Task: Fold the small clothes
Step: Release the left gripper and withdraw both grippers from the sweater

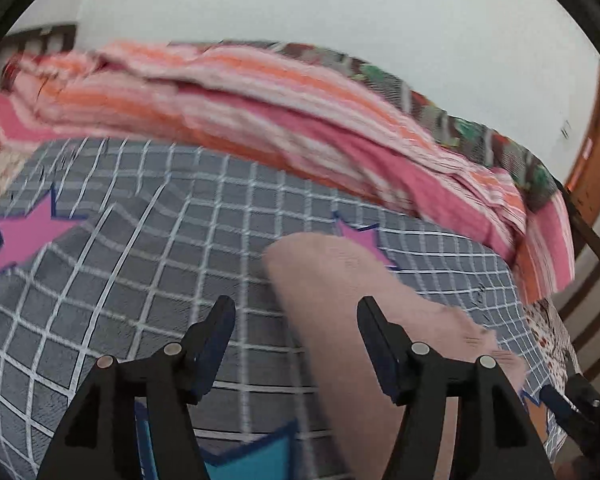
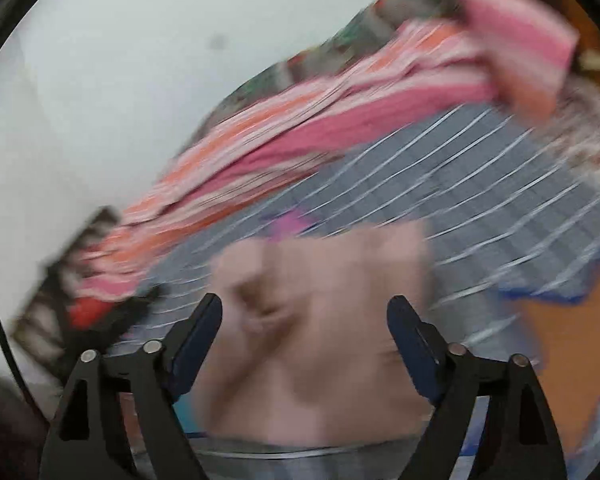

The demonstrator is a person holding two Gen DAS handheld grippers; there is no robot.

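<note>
A small pale pink garment (image 1: 332, 280) lies on the grey checked bedsheet (image 1: 140, 248). In the left wrist view it runs from the middle down past the right finger (image 1: 380, 332). My left gripper (image 1: 296, 312) hangs open over its left edge, and its pads press on nothing. The right wrist view is blurred. There the same pink garment (image 2: 320, 300) lies rumpled under my right gripper (image 2: 304, 312), whose jaws stand wide apart above the cloth without gripping it.
A pink and orange striped blanket (image 1: 280, 108) is heaped along the far side of the bed, also the striped blanket (image 2: 300, 120) in the right wrist view. Pink star prints (image 1: 24, 236) mark the sheet. A wooden door (image 1: 596, 140) stands at far right, and the other gripper's tip (image 1: 572, 400) shows at the lower right.
</note>
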